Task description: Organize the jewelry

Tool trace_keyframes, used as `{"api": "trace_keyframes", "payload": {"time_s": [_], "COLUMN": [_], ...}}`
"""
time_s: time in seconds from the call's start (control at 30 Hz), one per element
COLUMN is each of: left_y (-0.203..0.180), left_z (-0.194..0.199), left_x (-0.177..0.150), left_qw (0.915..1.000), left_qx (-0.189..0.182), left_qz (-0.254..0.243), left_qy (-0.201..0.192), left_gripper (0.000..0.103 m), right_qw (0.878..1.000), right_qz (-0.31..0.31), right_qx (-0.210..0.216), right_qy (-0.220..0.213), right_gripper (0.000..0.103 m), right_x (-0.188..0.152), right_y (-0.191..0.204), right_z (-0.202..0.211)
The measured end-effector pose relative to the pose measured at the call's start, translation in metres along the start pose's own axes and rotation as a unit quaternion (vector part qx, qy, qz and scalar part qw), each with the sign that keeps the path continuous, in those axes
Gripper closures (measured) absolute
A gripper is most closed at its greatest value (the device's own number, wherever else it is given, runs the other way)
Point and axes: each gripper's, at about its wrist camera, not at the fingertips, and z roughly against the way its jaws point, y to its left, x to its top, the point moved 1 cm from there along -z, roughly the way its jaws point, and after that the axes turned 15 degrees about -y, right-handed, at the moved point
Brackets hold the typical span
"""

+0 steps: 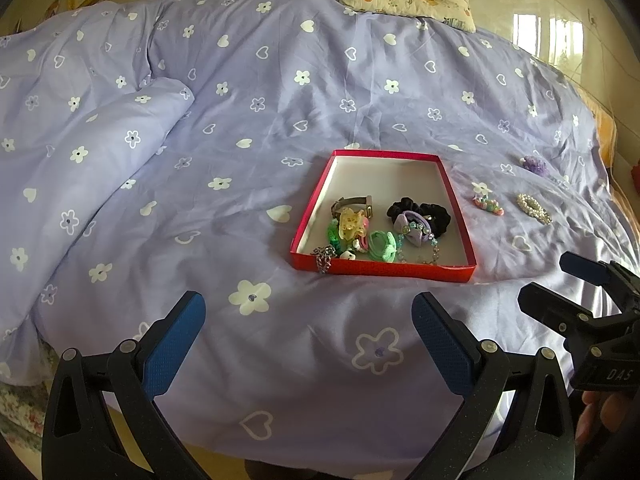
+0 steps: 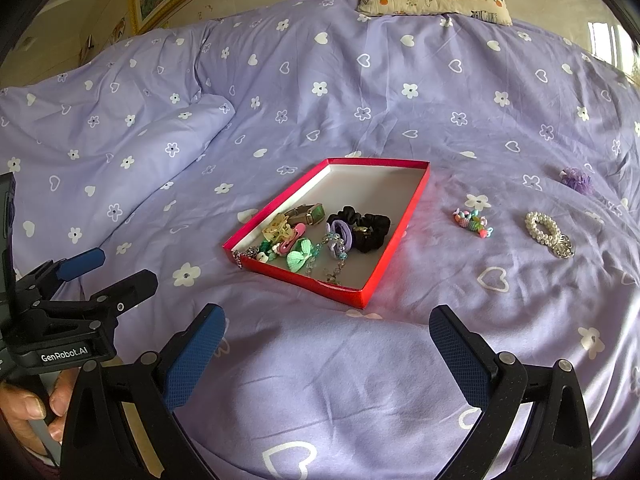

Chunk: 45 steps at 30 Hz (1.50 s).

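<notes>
Red tray (image 2: 396,236) ahead, right claw (image 2: 326,354) empty

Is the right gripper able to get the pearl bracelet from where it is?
Probably yes. The right gripper is open and empty, and the pearl bracelet lies alone on the purple quilt, outside the red box, with only bare quilt between them.

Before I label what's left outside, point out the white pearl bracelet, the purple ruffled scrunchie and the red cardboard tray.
White pearl bracelet (image 2: 545,229): right wrist view, bead loop.
Purple ruffled scrunchie (image 2: 578,179): right wrist view, ruffled middle.
Red cardboard tray (image 2: 394,244): right wrist view, right wall.
</notes>
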Motion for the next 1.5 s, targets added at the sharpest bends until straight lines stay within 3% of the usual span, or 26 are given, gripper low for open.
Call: {"api": "trace_keyframes", "payload": {"time_s": [1.5], "left_y": [-0.008], "left_z": [-0.021], "left_x": [0.000], "left_qw": [0.9998], "left_qx": [-0.011], "left_qz": [0.003], "left_qy": [0.014], "left_gripper": [0.000], "right_qw": [1.000], "right_qz": [-0.014], "right_qx": [0.002], "right_qy": [0.011], "right_gripper": [0.000], "right_x": [-0.003], "right_y": [-0.012], "right_z": [-0.009]}}
